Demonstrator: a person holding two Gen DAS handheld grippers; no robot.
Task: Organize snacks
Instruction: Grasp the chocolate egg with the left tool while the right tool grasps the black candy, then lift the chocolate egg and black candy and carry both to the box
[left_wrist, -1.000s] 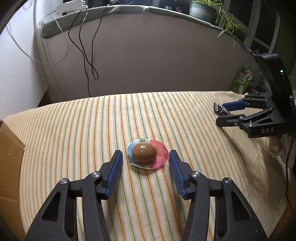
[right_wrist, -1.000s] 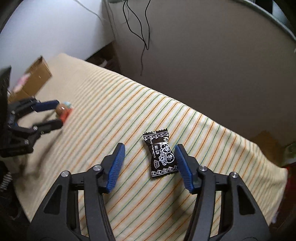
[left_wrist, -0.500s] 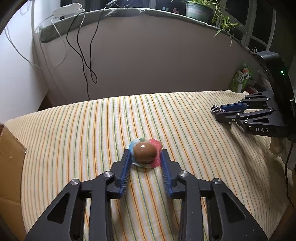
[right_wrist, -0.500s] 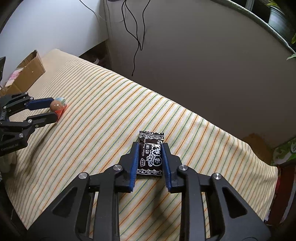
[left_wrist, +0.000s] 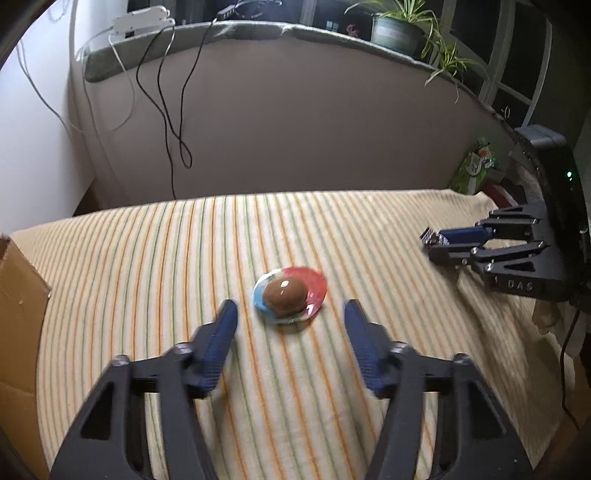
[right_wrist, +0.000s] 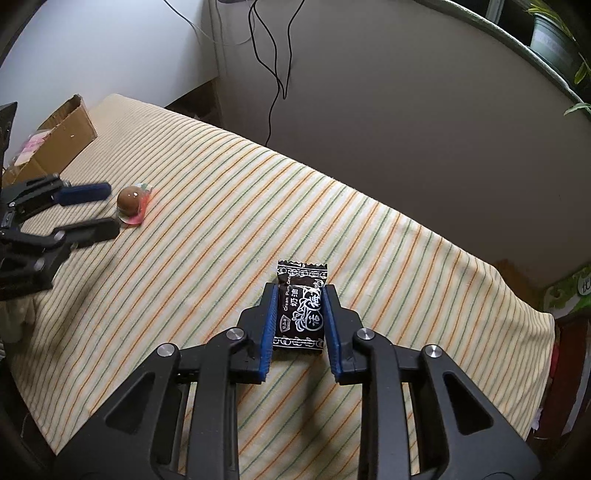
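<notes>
The black candy packet (right_wrist: 300, 314) lies toward the right end of the striped bed cover (right_wrist: 258, 206), pinched between the pads of the right gripper (right_wrist: 299, 325). The round jelly cup (left_wrist: 290, 293) sits mid-cover, untouched, just ahead of the spread left gripper (left_wrist: 290, 332). Neither snack has reached the cardboard box (right_wrist: 61, 138) at the left edge, so most of the sorting seems left to do.

"Cream Plum Candy" on the black candy wrapper (right_wrist: 301, 310); "DAS" on the right hand-held gripper (left_wrist: 436, 246).

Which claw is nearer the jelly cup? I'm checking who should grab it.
Left. The left claw is open right behind the jelly cup; the right claw, far across the cloth, grips the black candy packet.
</notes>
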